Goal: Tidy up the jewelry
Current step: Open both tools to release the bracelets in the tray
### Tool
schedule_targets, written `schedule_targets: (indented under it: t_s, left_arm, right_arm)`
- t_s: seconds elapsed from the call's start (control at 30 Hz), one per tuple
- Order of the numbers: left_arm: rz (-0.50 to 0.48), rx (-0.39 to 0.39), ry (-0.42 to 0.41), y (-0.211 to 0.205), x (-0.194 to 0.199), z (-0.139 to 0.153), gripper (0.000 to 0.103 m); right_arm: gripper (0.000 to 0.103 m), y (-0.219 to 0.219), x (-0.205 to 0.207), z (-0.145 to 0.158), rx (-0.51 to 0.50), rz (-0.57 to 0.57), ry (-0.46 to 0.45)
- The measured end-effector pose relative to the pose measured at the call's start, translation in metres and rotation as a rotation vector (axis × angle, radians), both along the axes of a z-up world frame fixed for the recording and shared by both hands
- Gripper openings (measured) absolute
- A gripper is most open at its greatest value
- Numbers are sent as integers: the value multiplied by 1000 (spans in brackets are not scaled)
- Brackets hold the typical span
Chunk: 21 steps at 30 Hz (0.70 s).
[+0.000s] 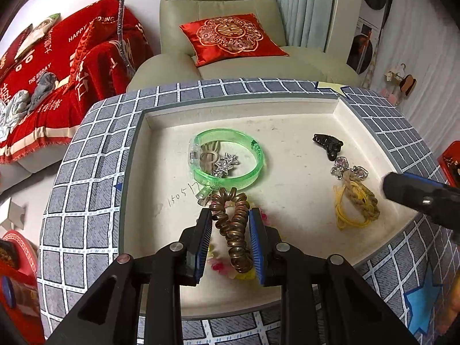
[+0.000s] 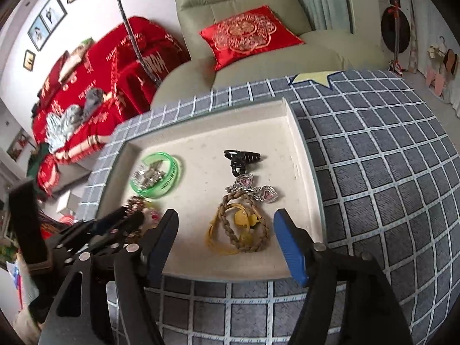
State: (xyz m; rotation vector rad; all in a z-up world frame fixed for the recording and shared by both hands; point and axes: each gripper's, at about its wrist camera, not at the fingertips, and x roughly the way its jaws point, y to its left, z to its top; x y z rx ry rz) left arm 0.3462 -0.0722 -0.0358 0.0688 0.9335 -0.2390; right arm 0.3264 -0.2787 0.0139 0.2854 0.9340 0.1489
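While the left gripper (image 1: 230, 230) pinches the spiral hair tie (image 1: 233, 227) at lower centre for sorting, the right gripper (image 2: 227, 241) gapes, straddling the braided band (image 2: 244, 230).

A pale green armchair (image 1: 218, 5) with a red embroidered cushion (image 1: 230, 38) fills the upper centre, a red printed blanket (image 1: 51, 66) drapes the sofa at the upper left, framed pictures (image 2: 49, 17) hang above it, and a grey checked tablecloth (image 2: 373, 158) spreads across the lower frame.

We look down close from both wrists, facing the armchair (image 1: 221, 28); both views share the white tray (image 1: 287, 132), ours rightward on the right.
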Motion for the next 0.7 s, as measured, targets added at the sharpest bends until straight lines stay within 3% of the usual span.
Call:
schedule_targets:
  t_s: [0.17,0.2,0.23,0.3,0.7]
  left_arm:
    - [-23,18,23,-8,5,-3,42]
    - [-28,28,21,-11,5,-3,49]
    - [-33,34,14,-13,5,-3,68]
    - [-30,45,-17,-15,3,0,80]
    - [-21,41,-14,-13,3,5,80]
  right_arm:
    - [72,-6,-14,7,27,-18,-8]
    - [72,-7,-16,8,33,-19,-8]
    - [72,-8,-17,9,38,-19,-8]
    - [72,-10,-20,12,40,-23,-14]
    - [72,-18,-32,13,52,-52,-16]
